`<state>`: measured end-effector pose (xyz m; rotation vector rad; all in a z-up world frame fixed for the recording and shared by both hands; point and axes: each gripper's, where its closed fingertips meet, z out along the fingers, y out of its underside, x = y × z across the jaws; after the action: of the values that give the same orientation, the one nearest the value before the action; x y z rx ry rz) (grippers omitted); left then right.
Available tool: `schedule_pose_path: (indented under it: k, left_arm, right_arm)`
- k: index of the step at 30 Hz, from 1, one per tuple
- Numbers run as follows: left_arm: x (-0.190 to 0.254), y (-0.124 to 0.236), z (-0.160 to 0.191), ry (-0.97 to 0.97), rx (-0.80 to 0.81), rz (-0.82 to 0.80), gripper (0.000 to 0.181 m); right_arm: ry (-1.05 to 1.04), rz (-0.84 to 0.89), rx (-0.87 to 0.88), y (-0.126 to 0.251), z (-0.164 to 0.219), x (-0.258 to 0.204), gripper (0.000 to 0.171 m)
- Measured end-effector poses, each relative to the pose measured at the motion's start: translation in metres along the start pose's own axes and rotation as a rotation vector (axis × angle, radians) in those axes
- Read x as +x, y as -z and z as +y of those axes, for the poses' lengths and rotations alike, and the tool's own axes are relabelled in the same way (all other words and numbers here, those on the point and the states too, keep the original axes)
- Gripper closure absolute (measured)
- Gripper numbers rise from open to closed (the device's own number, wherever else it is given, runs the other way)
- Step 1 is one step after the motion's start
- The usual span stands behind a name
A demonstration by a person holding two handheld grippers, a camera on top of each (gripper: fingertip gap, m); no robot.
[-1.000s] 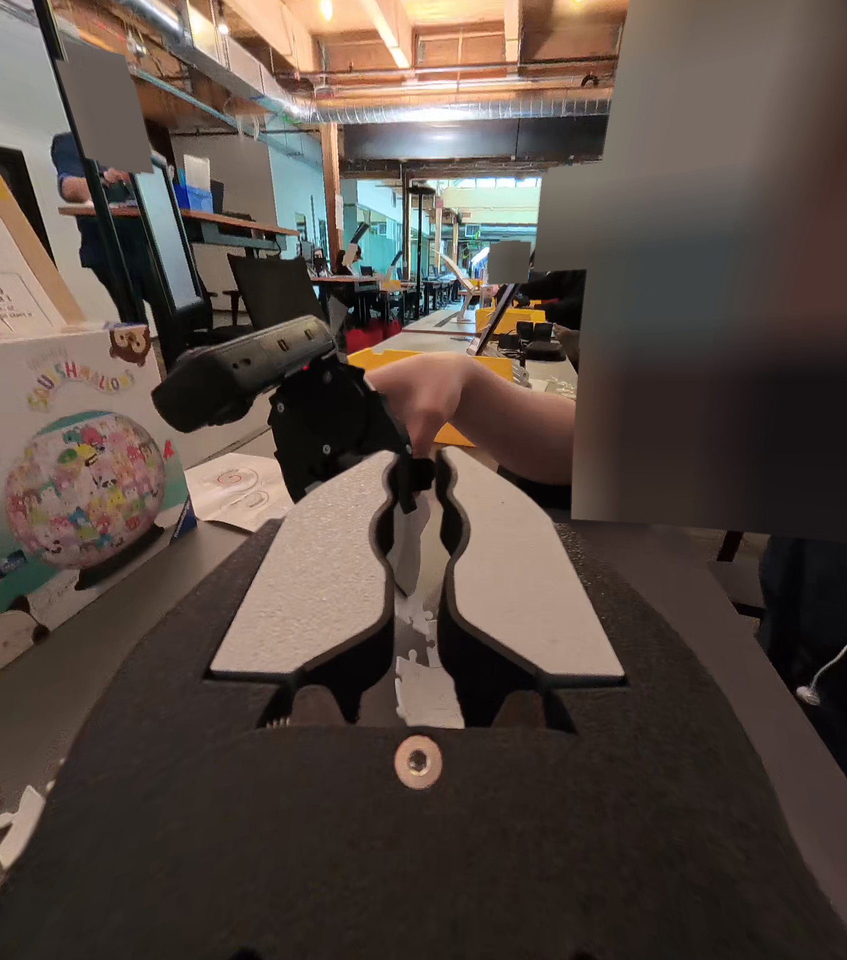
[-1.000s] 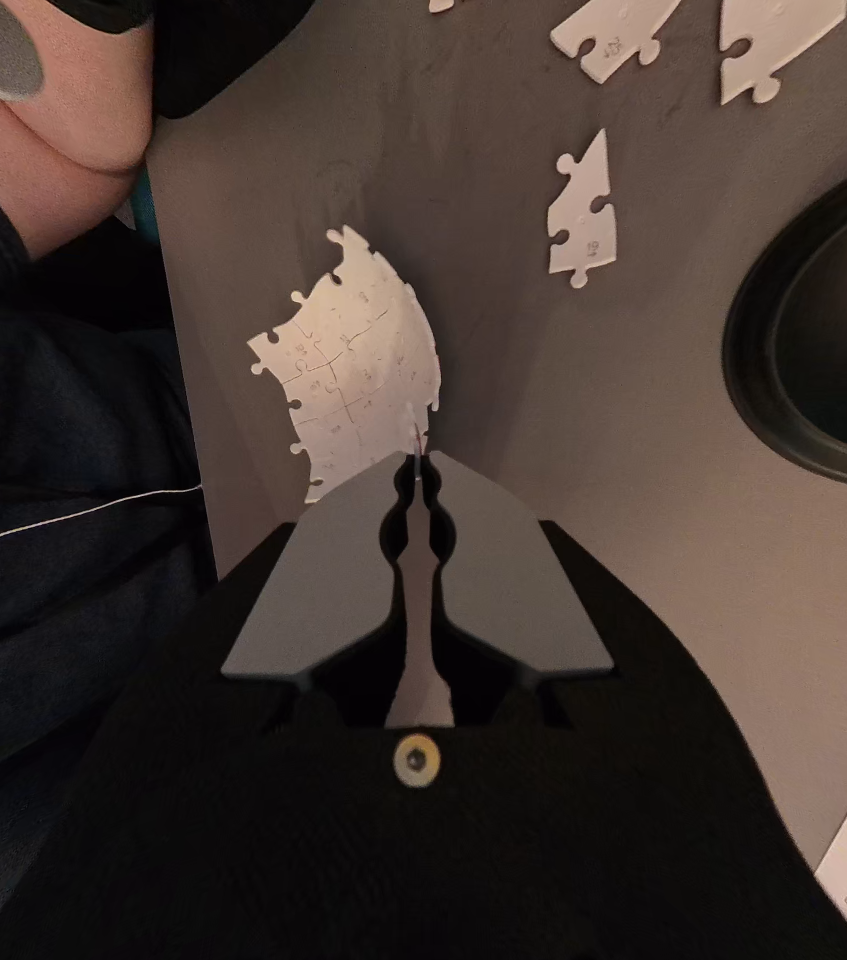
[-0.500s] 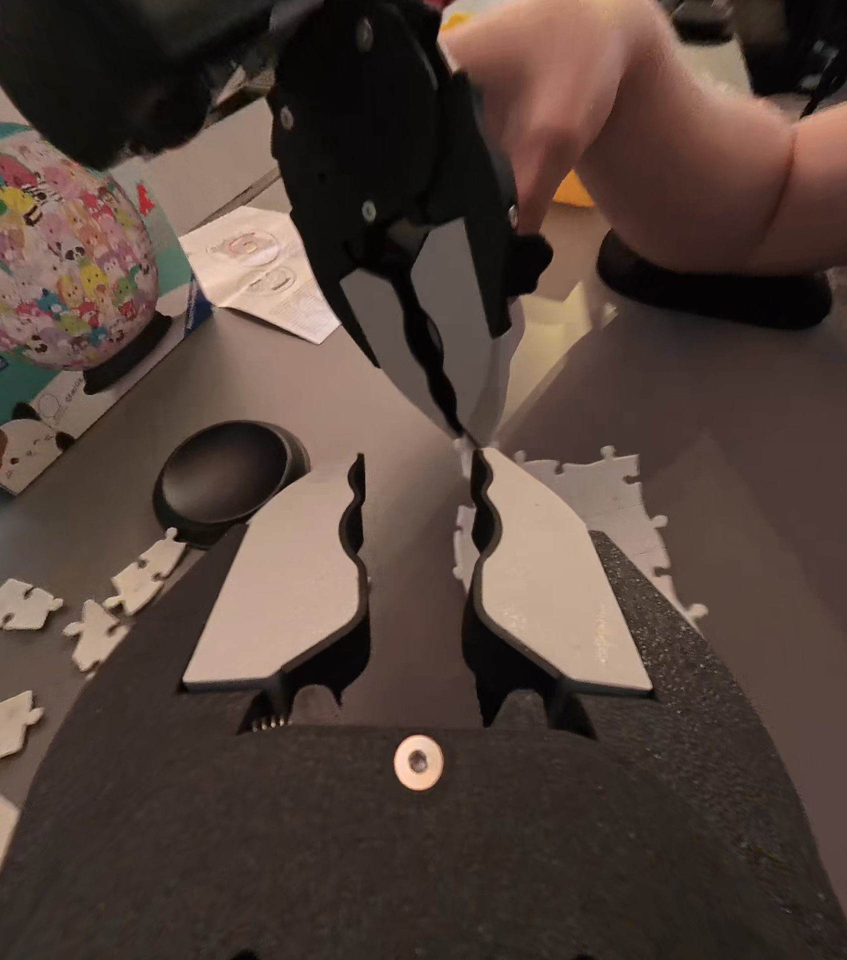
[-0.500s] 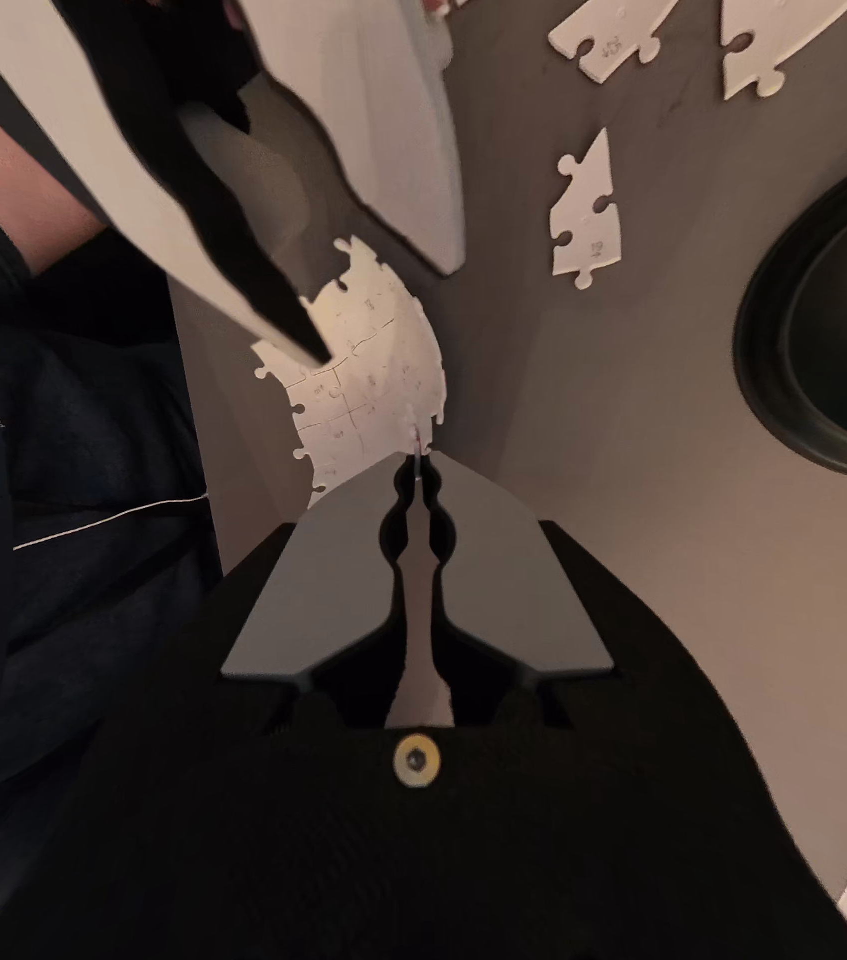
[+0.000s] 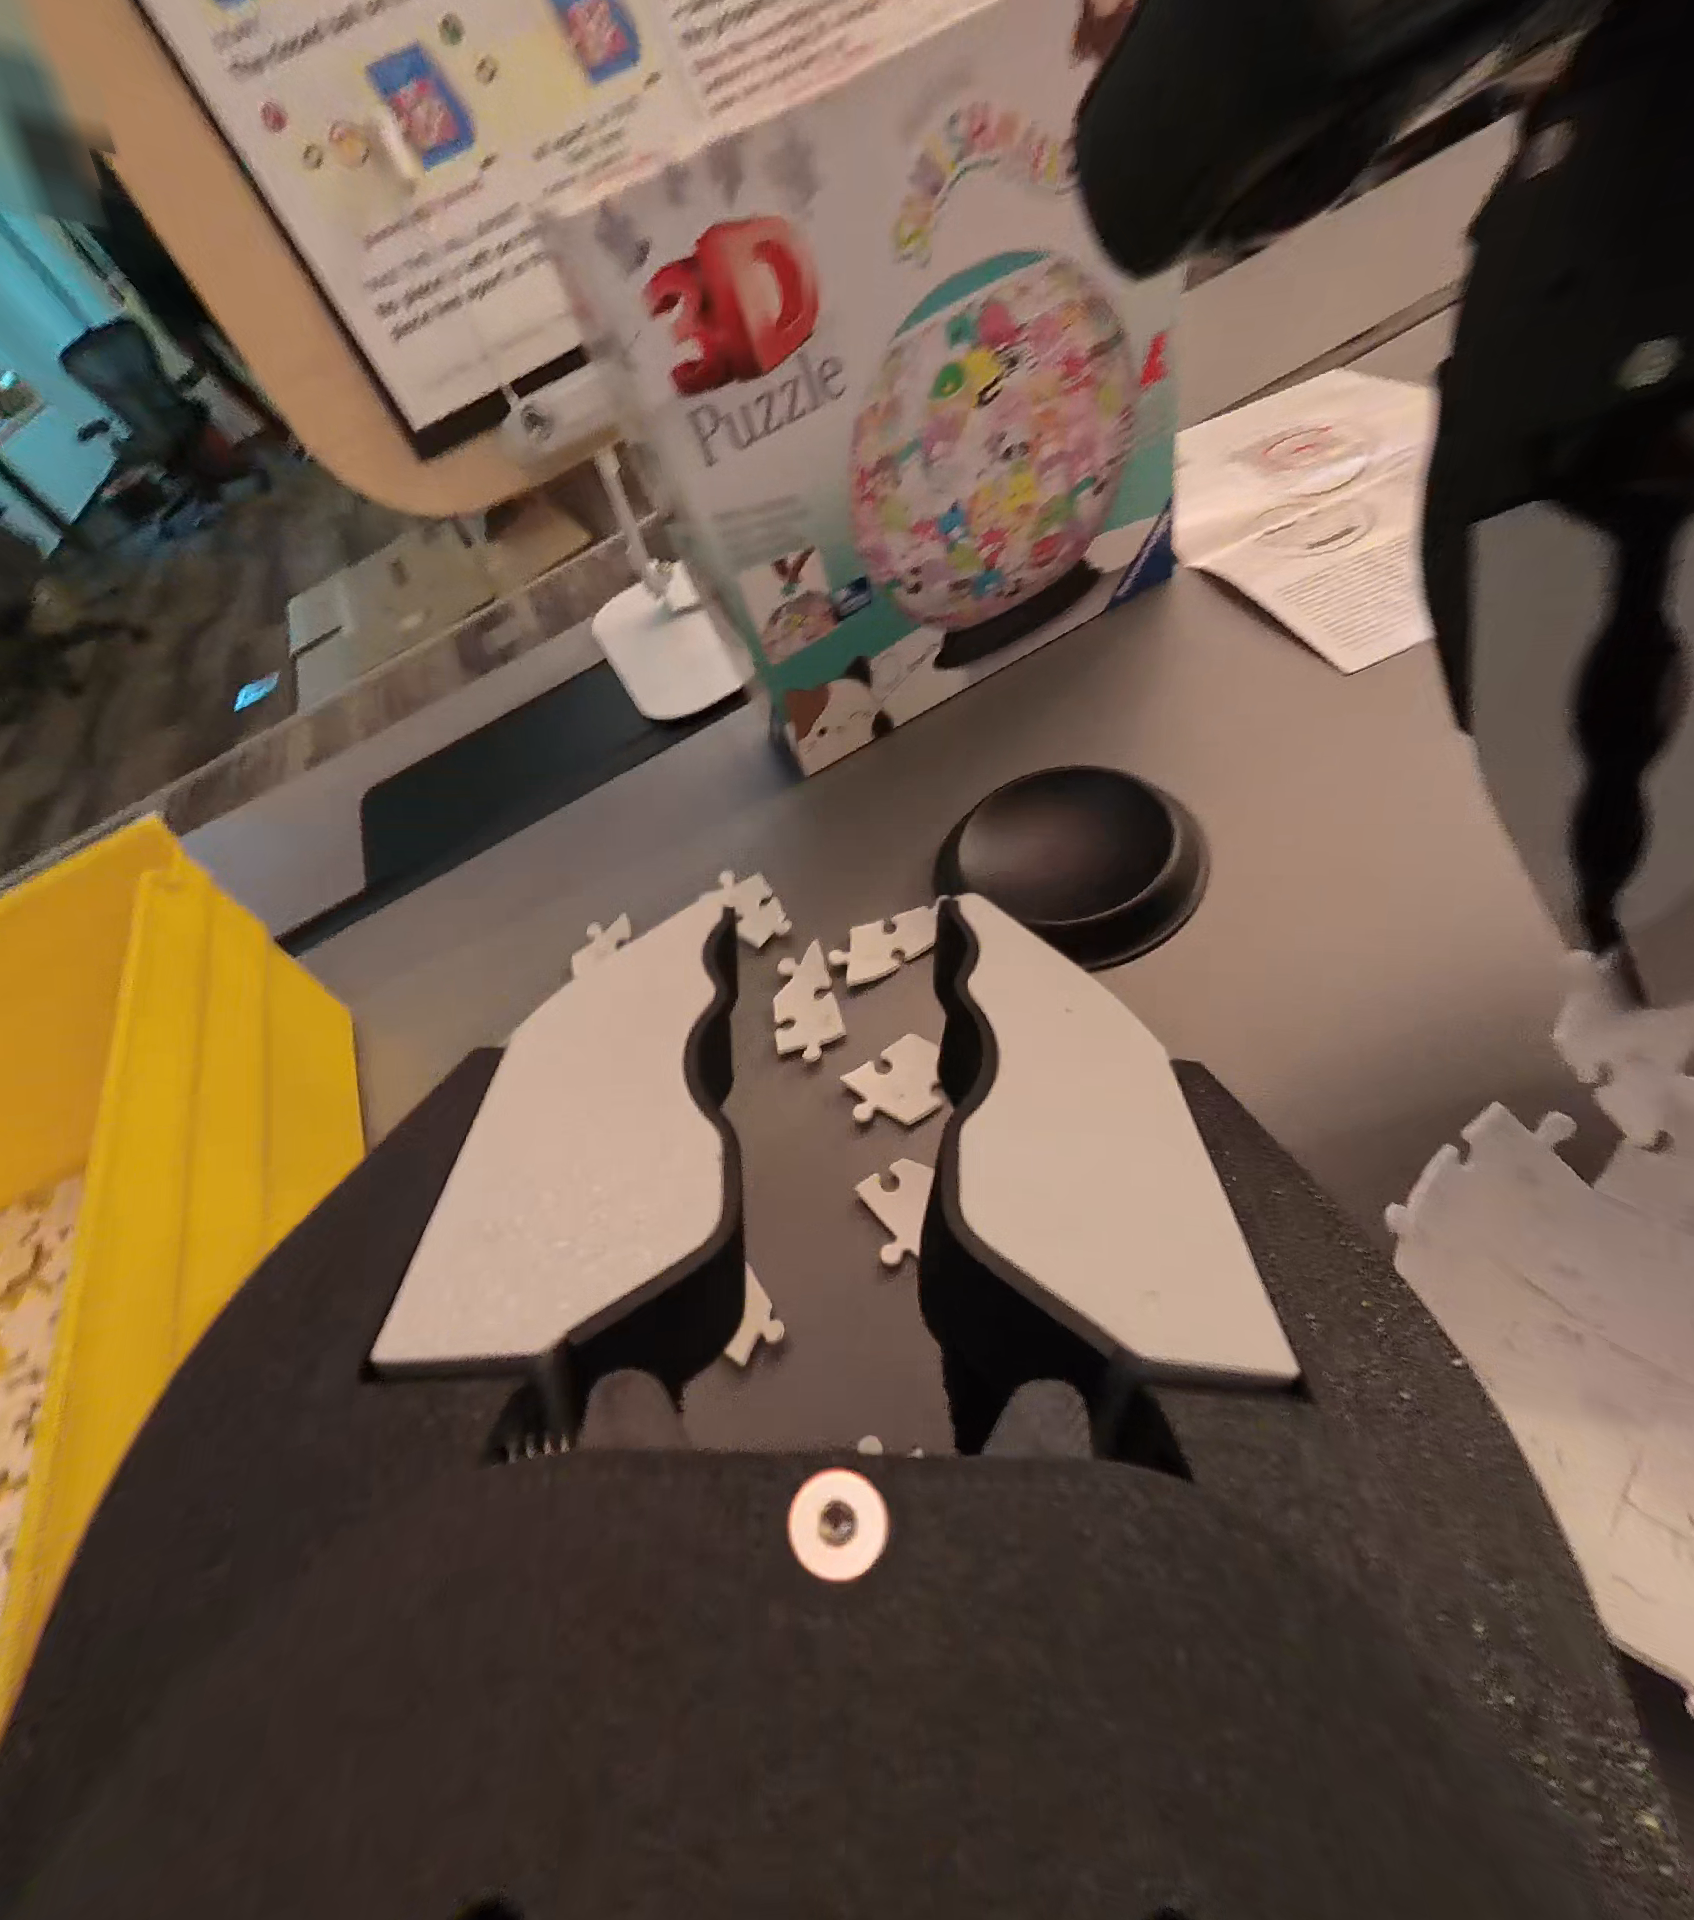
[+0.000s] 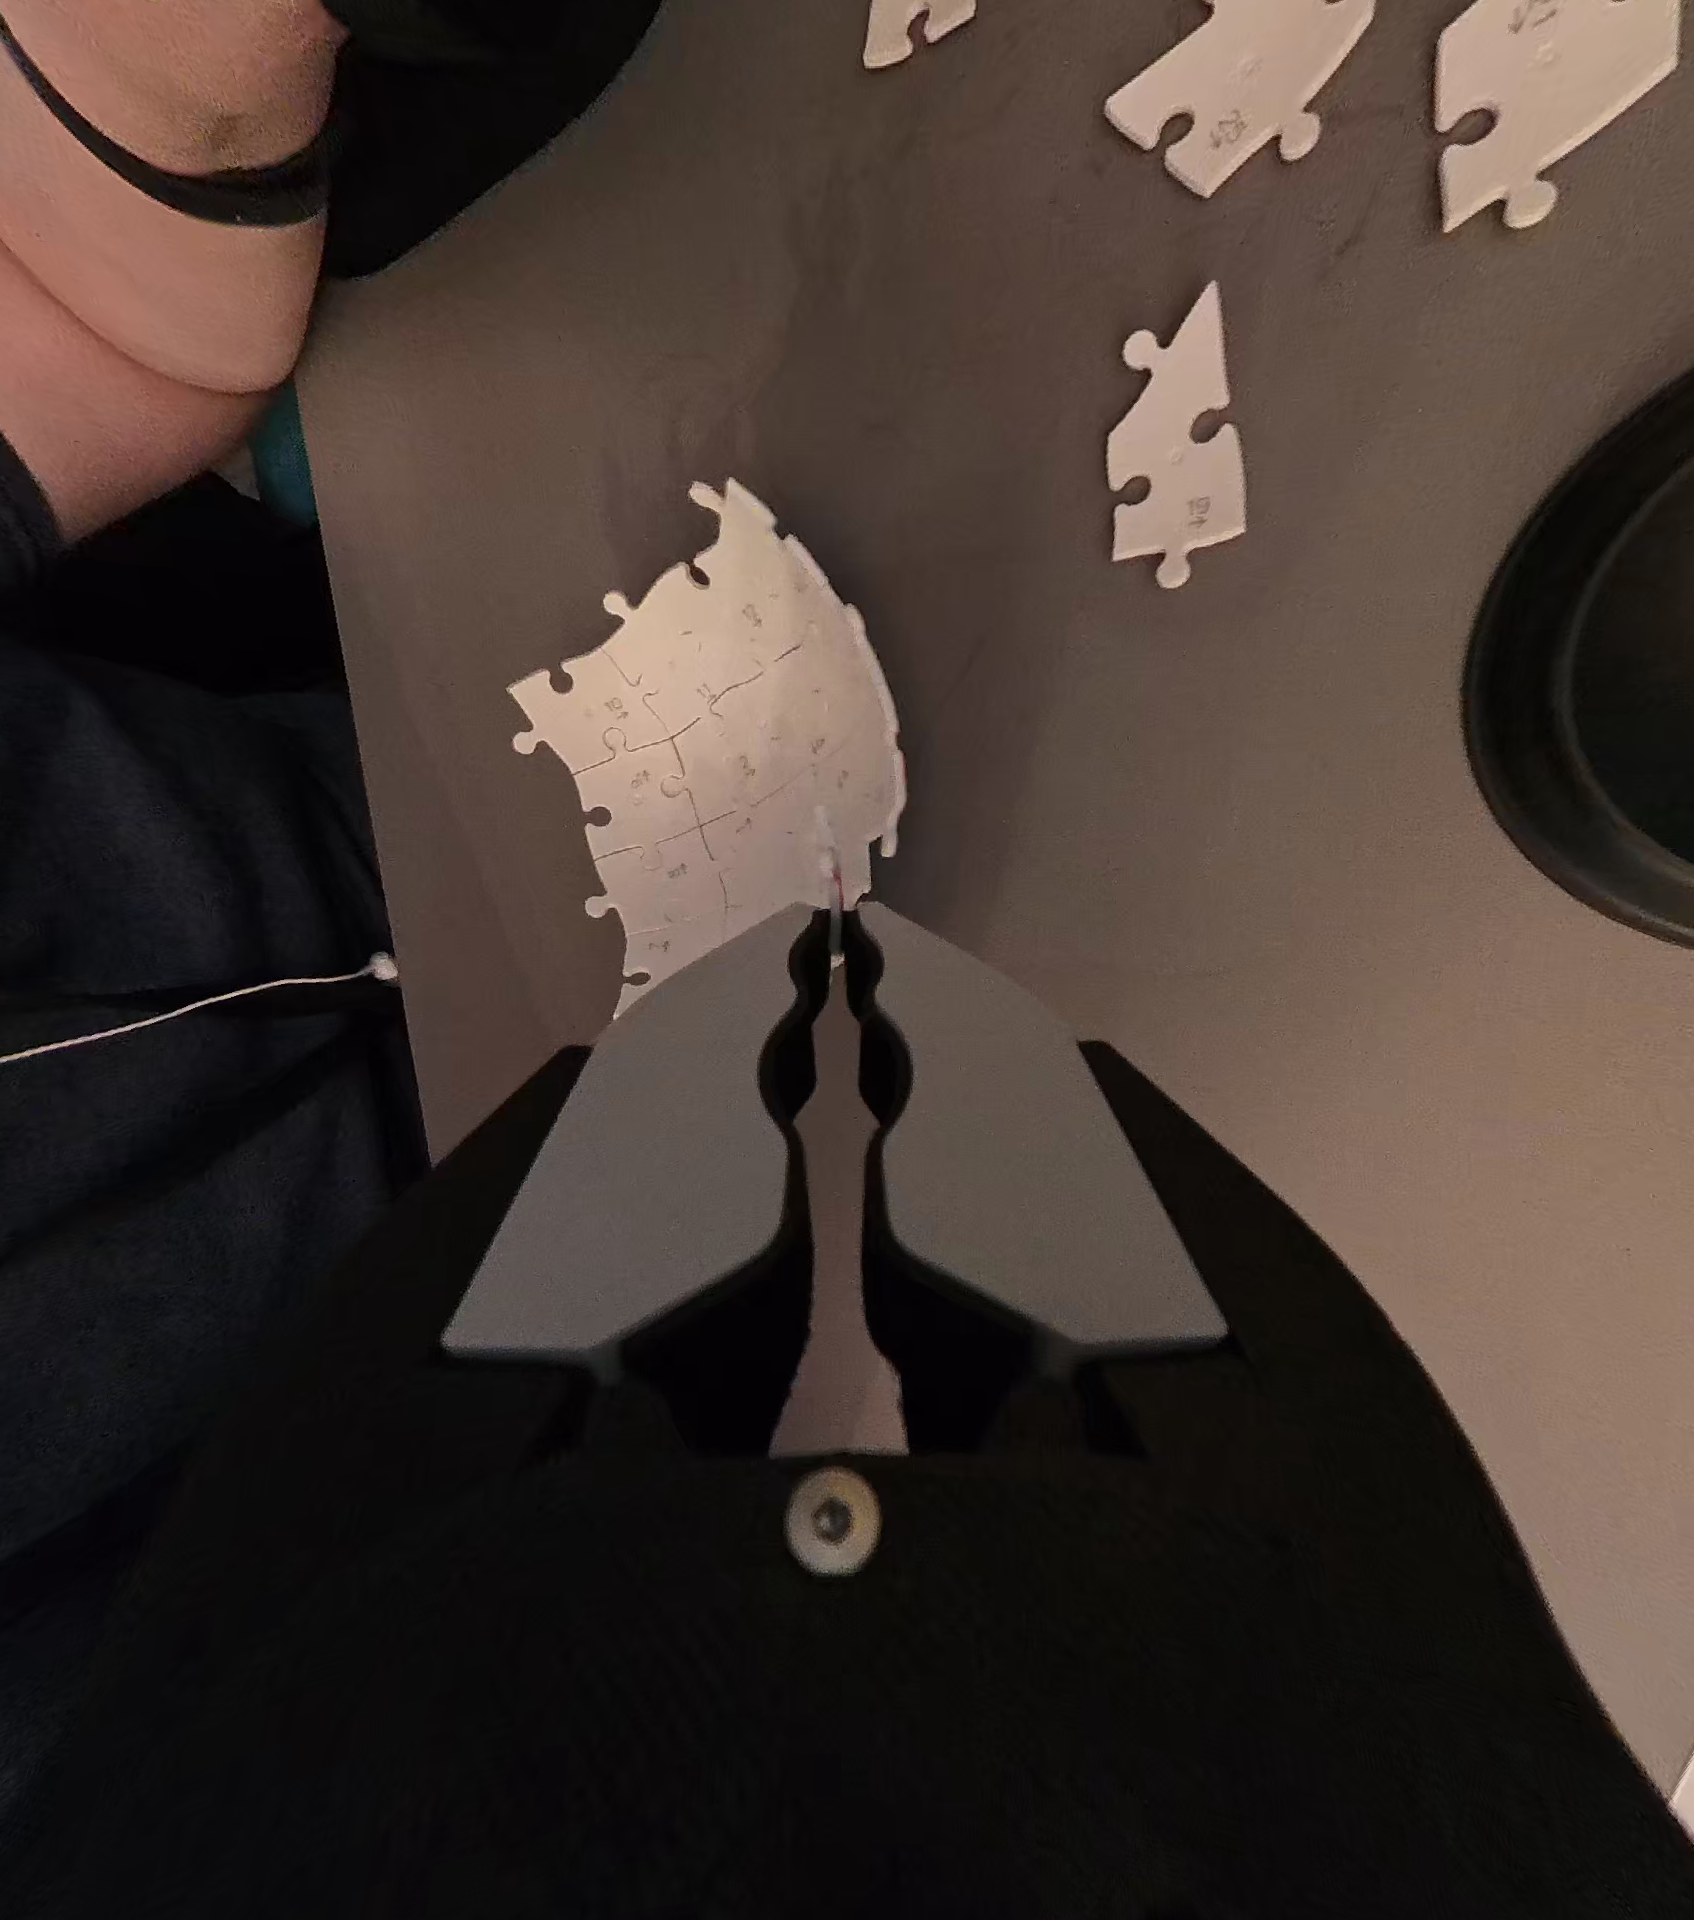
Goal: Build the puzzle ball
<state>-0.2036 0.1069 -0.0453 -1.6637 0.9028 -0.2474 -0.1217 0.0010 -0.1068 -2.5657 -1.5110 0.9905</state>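
My left gripper (image 5: 835, 925) is open and empty, low over several loose white puzzle pieces (image 5: 807, 1013) on the dark grey table. The assembled curved white puzzle section (image 5: 1601, 1330) lies to its right. My right gripper (image 6: 832, 916) is shut on a thin white puzzle piece (image 6: 827, 852), seen edge-on, at the near edge of the assembled section (image 6: 718, 727). In the left wrist view the right gripper (image 5: 1612, 961) comes down from the upper right, its tips at the section's far corner.
A black round stand (image 5: 1071, 852) sits beyond the loose pieces; it also shows in the right wrist view (image 6: 1653, 675). The puzzle box (image 5: 926, 436) stands behind it. A yellow bin (image 5: 147, 1039) with pieces is at the left. Paper sheets (image 5: 1310, 509) lie far right. More loose pieces (image 6: 1181, 447) lie nearby.
My left gripper opened, let go of the assembled section and swung left over the loose pieces, leaving the right wrist view. My right gripper stayed shut in place.
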Motion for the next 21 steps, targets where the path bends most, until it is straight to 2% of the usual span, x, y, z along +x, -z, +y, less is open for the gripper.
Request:
schedule_pose_path:
  k: [6, 10, 18, 21]
  left_arm:
    - [-0.022, 0.001, 0.009, 0.104, -0.029, -0.154, 0.141]
    - [-0.039, 0.008, 0.005, 0.154, 0.017, -0.234, 0.141]
    - [-0.042, 0.007, 0.008, 0.17, 0.005, -0.228, 0.137]
    - [-0.026, 0.001, 0.007, 0.168, 0.002, -0.132, 0.137]
  right_arm:
    - [0.021, 0.041, -0.012, 0.0, 0.001, -0.003, 0.168]
    - [0.022, 0.058, -0.007, 0.002, 0.0, -0.003, 0.168]
    - [0.015, 0.056, -0.014, 0.001, 0.001, 0.0, 0.168]
    - [0.019, 0.052, -0.01, 0.0, 0.001, 0.0, 0.168]
